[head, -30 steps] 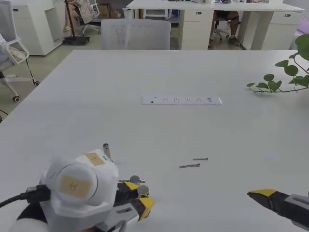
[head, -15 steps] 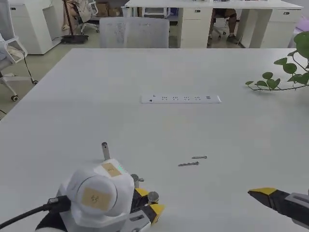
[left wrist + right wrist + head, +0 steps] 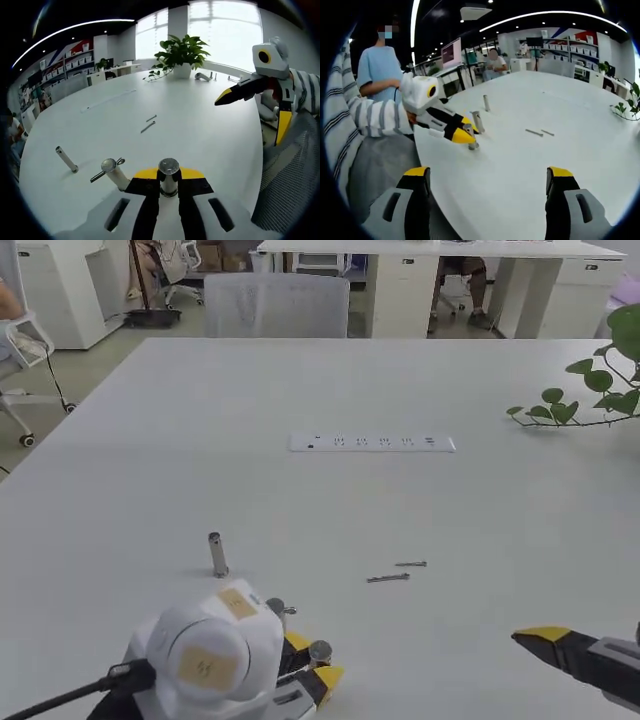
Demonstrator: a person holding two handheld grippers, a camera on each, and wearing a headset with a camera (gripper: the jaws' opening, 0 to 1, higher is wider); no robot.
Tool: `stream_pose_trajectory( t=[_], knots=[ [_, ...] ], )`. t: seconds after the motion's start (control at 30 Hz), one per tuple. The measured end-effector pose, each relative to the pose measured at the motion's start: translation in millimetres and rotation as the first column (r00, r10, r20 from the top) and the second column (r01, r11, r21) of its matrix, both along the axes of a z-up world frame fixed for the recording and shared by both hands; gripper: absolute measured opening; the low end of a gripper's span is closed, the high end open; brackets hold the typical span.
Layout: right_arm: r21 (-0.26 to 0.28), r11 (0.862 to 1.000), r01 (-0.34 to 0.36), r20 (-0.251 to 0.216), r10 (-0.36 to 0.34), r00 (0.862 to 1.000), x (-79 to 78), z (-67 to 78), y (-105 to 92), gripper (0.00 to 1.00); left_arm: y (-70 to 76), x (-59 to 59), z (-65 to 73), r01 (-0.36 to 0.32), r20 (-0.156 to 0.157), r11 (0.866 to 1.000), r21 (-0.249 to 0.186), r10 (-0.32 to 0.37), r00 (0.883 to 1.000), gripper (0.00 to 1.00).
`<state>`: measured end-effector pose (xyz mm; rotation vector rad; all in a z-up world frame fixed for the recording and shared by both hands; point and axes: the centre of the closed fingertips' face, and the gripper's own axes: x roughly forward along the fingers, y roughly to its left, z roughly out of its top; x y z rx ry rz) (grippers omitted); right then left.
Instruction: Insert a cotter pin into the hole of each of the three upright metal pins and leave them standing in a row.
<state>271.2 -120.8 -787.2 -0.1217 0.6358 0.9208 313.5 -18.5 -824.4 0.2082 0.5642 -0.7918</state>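
Note:
My left gripper [image 3: 169, 186] is shut on an upright metal pin [image 3: 169, 175] standing on the white table; in the head view the gripper [image 3: 316, 660] and that pin [image 3: 319, 649] are at the bottom left. Just left of it stands a second pin [image 3: 114, 172] [image 3: 277, 610] with a cotter pin through its head. A third bare pin [image 3: 216, 553] [image 3: 66, 159] stands farther back left. Two loose cotter pins [image 3: 388, 578] [image 3: 411, 564] lie mid-table. My right gripper [image 3: 487, 180] is open and holds nothing, hovering at the table's near right [image 3: 548, 642].
A white power strip [image 3: 372, 443] lies across the table's middle. Plant tendrils [image 3: 575, 410] reach in from the far right. A grey chair [image 3: 277, 305] stands behind the far edge. A person [image 3: 380, 67] stands to the left in the right gripper view.
My left gripper has shifted to the right with the pin in its jaws, away from the cottered pin, and the third pin is now uncovered. The right gripper has stayed put.

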Motion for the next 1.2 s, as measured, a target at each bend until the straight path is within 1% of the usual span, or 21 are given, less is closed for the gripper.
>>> stream_pose_trajectory(
  t=[0.13, 0.2, 0.27, 0.4, 0.53, 0.57, 0.63, 0.73, 1.0, 1.2],
  knots=[
    [-0.001, 1.000, 0.001, -0.002, -0.001, 1.000, -0.2, -0.6, 0.0, 0.97, 0.5, -1.5, -1.4, 0.003, 0.003, 1.000, -0.003, -0.003, 1.000, 0.11],
    [-0.001, 1.000, 0.001, -0.003, -0.001, 1.000, -0.2, -0.7, 0.1, 0.97, -0.3, -2.8, -1.8, 0.014, 0.011, 1.000, 0.000, -0.014, 1.000, 0.11],
    [-0.001, 1.000, 0.000, -0.003, 0.000, 1.000, -0.1, -0.9, 0.2, 0.97, -0.5, -2.8, -2.8, 0.011, 0.007, 1.000, -0.001, -0.011, 1.000, 0.11],
    [-0.001, 1.000, -0.001, -0.002, 0.001, 1.000, 0.4, -0.6, 0.2, 0.97, -0.8, -3.2, -4.8, 0.013, 0.012, 1.000, -0.002, -0.013, 1.000, 0.11],
    [-0.004, 1.000, 0.000, -0.005, 0.000, 1.000, 0.7, -1.4, -0.8, 0.97, -1.0, -1.8, -7.7, 0.007, 0.011, 1.000, -0.001, -0.007, 1.000, 0.11],
    [-0.004, 1.000, -0.001, -0.005, 0.001, 1.000, 0.7, -1.4, -0.8, 0.97, -1.8, -1.6, -7.2, 0.009, 0.016, 1.000, -0.004, -0.009, 1.000, 0.11],
    [-0.002, 1.000, 0.000, -0.005, 0.000, 1.000, 0.8, -1.2, -0.6, 0.97, -3.0, -0.3, -7.3, 0.007, 0.015, 1.000, -0.009, -0.007, 1.000, 0.11],
    [-0.004, 1.000, -0.004, -0.005, 0.004, 1.000, 0.4, -1.2, -0.1, 0.97, -4.5, 2.2, -7.2, 0.004, 0.026, 1.000, -0.013, -0.004, 1.000, 0.11],
    [-0.003, 1.000, -0.005, -0.005, 0.005, 1.000, 0.7, -1.0, 0.9, 0.97, -6.6, 5.6, -7.5, -0.001, 0.040, 1.000, -0.021, 0.002, 0.999, 0.11],
    [-0.004, 1.000, -0.004, -0.006, 0.004, 1.000, 0.0, -1.6, 0.4, 0.97, -6.8, 5.4, -7.2, 0.000, 0.052, 1.000, -0.013, 0.001, 0.999, 0.12]
  ],
)
